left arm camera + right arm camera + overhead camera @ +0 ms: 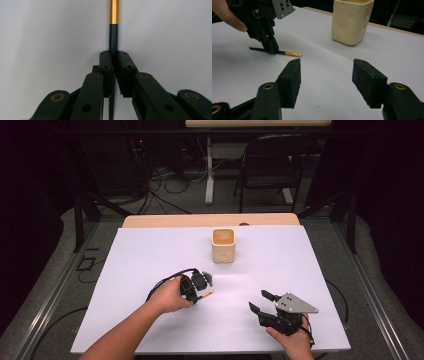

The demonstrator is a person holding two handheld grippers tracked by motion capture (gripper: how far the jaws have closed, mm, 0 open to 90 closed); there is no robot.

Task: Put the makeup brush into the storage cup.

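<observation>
A thin stick with a dark shaft and a gold end, like a small brush or pen [206, 294], lies flat on the white sheet. My left gripper [194, 295] is shut on its dark shaft. In the left gripper view the pads press on the shaft [114, 37] from both sides, and the gold end points away from me. The right gripper view shows the left gripper [272, 48] pointing down onto the stick [290, 53]. My right gripper [261, 301] rests near the front right of the sheet, open and empty [325, 75], a hand's width from the stick.
A cream square cup [223, 245] with dimpled walls [351, 21] stands upright toward the back middle of the white sheet [150, 255]. A wooden table edge [165, 220] runs behind it. A dark chair [275, 160] and cables sit on the floor beyond.
</observation>
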